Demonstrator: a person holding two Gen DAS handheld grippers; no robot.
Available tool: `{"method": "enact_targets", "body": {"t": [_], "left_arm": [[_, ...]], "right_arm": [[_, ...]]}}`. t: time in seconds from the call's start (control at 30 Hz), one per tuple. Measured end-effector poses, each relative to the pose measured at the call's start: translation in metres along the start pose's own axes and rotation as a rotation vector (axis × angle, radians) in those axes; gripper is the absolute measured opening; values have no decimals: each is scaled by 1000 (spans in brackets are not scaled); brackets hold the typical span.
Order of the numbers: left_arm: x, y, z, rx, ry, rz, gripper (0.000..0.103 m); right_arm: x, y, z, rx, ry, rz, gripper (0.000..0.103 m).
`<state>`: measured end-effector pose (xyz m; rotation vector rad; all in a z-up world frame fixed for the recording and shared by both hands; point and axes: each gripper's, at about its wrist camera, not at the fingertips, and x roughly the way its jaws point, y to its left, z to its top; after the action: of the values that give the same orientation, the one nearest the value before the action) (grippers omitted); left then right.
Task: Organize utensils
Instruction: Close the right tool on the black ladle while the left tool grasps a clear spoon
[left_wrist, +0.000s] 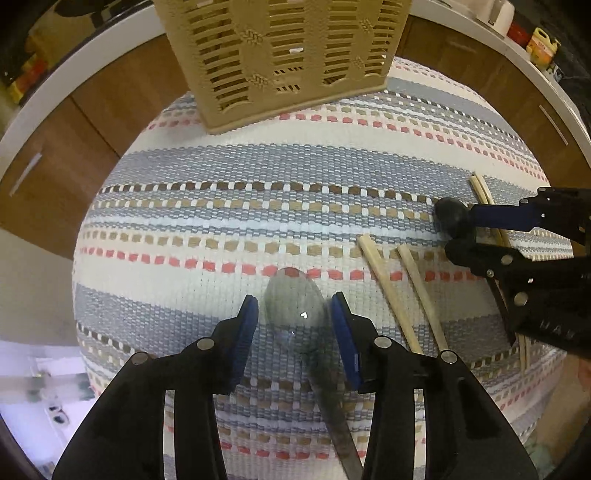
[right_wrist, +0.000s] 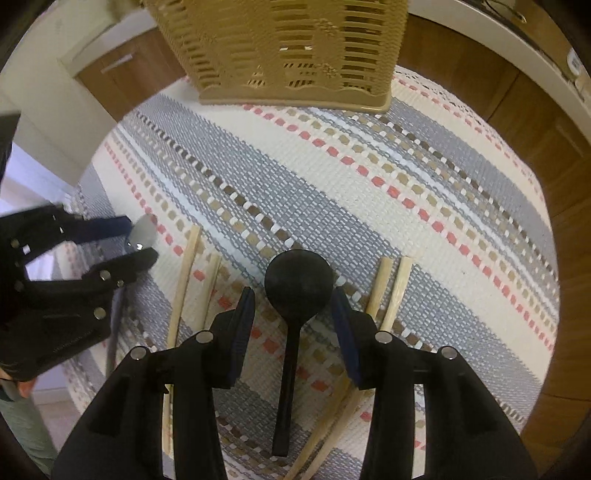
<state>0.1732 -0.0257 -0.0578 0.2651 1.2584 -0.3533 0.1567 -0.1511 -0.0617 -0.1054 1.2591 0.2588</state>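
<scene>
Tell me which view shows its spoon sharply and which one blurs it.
Right wrist view: the black spoon on the striped mat is crisp, edges clean. Left wrist view: the metal spoon is smeared and ghosted, with a small glare spot on its bowl.

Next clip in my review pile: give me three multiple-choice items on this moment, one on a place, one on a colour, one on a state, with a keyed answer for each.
1. Where does the beige slotted basket stand?
A. At the far end of the striped mat
B. Between the two grippers
C. On the floor

2. What colour is the spoon framed by the right gripper?
A. Silver
B. Black
C. Red

3. How does the left gripper stand to the metal spoon?
A. Clamped on its handle
B. Far from it
C. Open, pads on either side of the bowl, not pressing

Answers: 1 A, the basket stands at the mat's far edge; 2 B, bowl and handle are black; 3 C, gaps show beside both pads.
</scene>
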Motion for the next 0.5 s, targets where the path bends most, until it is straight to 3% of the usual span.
{"method": "enact_targets", "body": {"t": [0.2,0.5], "left_arm": [[4,-2,6,-5,15,11,33],[-10,-4,-7,-74,-67,28,32]], "right_arm": [[-1,5,-2,-18,-20,-16,32],[-18,-5,-14,8,-87,27,31]]}}
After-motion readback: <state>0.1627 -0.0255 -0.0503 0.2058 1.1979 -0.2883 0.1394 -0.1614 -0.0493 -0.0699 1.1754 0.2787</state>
